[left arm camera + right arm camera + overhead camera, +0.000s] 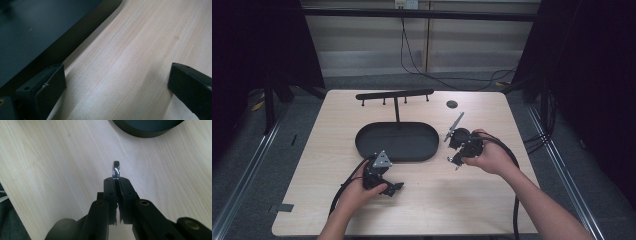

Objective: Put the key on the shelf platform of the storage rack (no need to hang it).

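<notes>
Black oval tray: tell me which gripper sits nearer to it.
Left. The left gripper rests on the table just below the black oval tray's front rim, jaws open. The right gripper, shut on a small silver ring, hangs off the tray's right end.

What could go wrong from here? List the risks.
1. The right gripper pinches the small shiny metal ring by one edge, most of it sticking out past the tips, so it may twist or slip free.
2. A dropped ring could roll across the smooth pale wooden table.
3. The black oval tray with its hook rack lies close beside the right gripper; a hasty swing might knock it.
</notes>
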The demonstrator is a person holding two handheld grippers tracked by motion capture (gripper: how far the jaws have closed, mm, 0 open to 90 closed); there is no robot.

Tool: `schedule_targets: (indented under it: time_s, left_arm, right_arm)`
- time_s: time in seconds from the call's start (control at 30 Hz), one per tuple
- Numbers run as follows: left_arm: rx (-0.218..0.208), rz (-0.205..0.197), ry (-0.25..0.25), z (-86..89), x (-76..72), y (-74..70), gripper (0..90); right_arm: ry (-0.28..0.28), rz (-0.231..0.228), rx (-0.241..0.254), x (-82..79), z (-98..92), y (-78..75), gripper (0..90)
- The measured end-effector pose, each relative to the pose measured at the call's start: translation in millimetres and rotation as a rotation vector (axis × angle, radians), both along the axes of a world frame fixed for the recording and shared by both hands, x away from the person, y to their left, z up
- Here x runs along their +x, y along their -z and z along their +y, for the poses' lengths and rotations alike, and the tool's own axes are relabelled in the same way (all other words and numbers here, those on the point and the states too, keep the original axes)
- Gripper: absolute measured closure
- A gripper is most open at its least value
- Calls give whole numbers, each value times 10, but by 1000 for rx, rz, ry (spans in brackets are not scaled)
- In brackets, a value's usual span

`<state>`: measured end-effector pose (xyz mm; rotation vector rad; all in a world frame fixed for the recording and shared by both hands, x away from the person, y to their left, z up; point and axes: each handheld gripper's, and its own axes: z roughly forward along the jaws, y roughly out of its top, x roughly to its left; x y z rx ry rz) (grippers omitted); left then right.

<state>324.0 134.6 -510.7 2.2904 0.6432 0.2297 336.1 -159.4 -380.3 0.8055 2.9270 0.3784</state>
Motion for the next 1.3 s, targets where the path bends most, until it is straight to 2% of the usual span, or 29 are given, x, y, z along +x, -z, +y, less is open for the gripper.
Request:
schedule_targets:
  time_s: [0.2,0.47,0.63,1.07,1.3]
  left_arm:
    - [0,0,0,0,0,0,12]
    - [0,0,0,0,0,0,12]
    - [-10,2,-8,-6,-4,4,12]
    - [-8,0,-6,-5,-2,4,11]
    - [-8,0,-5,-5,-2,4,10]
  right_arm:
    - [3,0,-30,81,102,-56,864]
    - [6,-6,-13,170,199,-118,864]
    - [14,-6,24,250,278,-163,864]
    - [39,-18,43,411,350,-179,863]
    - [50,-3,34,492,404,-139,864]
